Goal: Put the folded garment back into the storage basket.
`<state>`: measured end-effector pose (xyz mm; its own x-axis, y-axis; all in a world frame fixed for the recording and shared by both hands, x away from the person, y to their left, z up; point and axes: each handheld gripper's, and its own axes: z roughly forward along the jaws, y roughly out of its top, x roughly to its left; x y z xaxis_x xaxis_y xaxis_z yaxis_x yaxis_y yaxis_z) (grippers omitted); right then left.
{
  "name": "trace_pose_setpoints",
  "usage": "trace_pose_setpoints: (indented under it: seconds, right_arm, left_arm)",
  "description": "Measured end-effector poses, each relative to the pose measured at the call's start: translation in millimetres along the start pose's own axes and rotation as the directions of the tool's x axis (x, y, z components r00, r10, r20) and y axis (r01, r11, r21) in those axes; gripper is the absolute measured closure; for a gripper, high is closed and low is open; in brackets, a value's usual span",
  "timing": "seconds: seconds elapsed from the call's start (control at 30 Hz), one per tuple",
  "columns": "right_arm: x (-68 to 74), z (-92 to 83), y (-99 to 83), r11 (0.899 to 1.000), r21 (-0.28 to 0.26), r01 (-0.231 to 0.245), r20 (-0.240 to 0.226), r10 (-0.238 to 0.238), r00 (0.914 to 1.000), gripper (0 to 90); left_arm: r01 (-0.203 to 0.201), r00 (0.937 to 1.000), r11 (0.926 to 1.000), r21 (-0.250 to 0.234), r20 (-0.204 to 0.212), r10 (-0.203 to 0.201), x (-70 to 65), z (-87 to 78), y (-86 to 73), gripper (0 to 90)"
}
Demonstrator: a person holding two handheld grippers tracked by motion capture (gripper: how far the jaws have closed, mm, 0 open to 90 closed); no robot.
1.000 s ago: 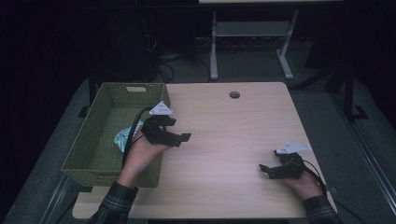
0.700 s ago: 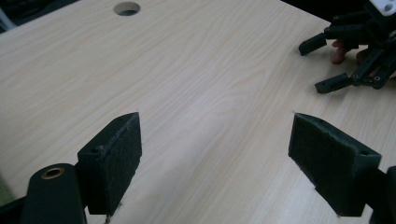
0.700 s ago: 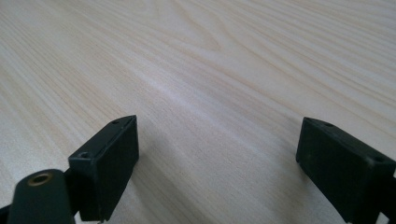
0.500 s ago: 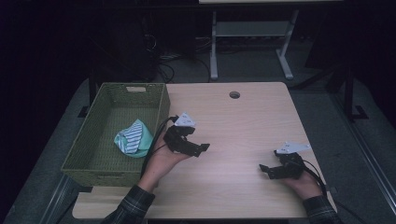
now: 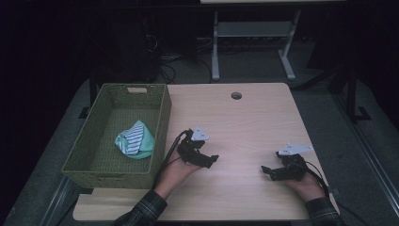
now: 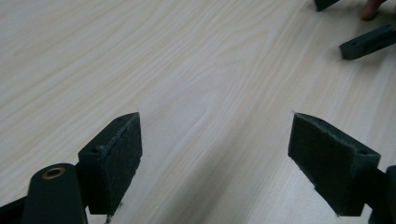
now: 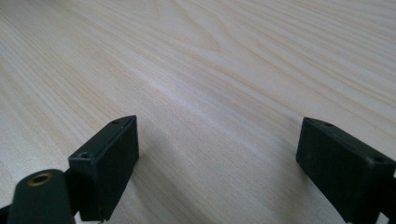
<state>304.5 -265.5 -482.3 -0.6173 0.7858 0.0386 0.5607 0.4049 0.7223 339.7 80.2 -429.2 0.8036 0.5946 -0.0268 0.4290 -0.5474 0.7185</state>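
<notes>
A green and white striped cloth [image 5: 135, 140] lies bunched in the woven green basket [image 5: 159, 126] at the table's left. My left gripper [image 5: 210, 161] rests low over the light wood table [image 5: 244, 122], just right of the basket, open with nothing between its jaws; its own view has it [image 6: 215, 154] above bare wood. My right gripper [image 5: 267, 172] sits near the front right of the table, open and empty, its own view [image 7: 217, 161] also over bare wood. The right gripper's jaws [image 6: 366, 42] appear at the top right of the left gripper view.
A round cable hole [image 5: 236, 95] is set near the table's far edge. Behind the table stand a white metal frame [image 5: 251, 42] and tangled cables [image 5: 174, 61] on the dark floor. The basket's right wall stands close to my left hand.
My left gripper has come out from over the basket, moved right and toward the front, and lowered over the table. The cloth stays in the basket. The right gripper has not moved.
</notes>
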Motion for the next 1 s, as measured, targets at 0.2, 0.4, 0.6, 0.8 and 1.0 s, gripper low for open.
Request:
trace_pose_setpoints:
  seconds: [0.2,0.4,0.6,0.8,1.0]
  right_arm:
    - [0.0,0.0,0.0,1.0,0.0,0.002,-0.001,-0.002,1.0,13.0]
    - [0.1,0.0,0.0,1.0,0.0,0.003,-0.003,-0.003,1.0,12.9]
    - [0.1,0.0,0.0,1.0,0.0,0.004,-0.003,-0.004,1.0,12.9]
    - [0.1,0.0,0.0,1.0,0.0,0.003,-0.003,-0.003,1.0,13.0]
    - [0.1,0.0,-0.1,1.0,0.0,0.004,-0.003,-0.004,1.0,13.0]
  left_arm:
    - [0.002,0.9997,0.9997,0.026,-0.024,-0.002,3.3,13.0,-13.3,17.0]
    - [0.008,0.9994,0.9991,0.042,-0.033,-0.007,6.8,21.2,-21.9,16.9]
    - [-0.006,0.9987,0.9985,0.055,-0.049,0.009,8.5,30.7,-31.1,15.0]
    - [-0.006,0.9991,1.0,0.0,-0.042,0.006,8.2,31.5,-38.2,13.3]
    - [-0.008,0.9991,1.0,0.004,-0.041,0.008,8.2,31.1,-38.1,13.3]
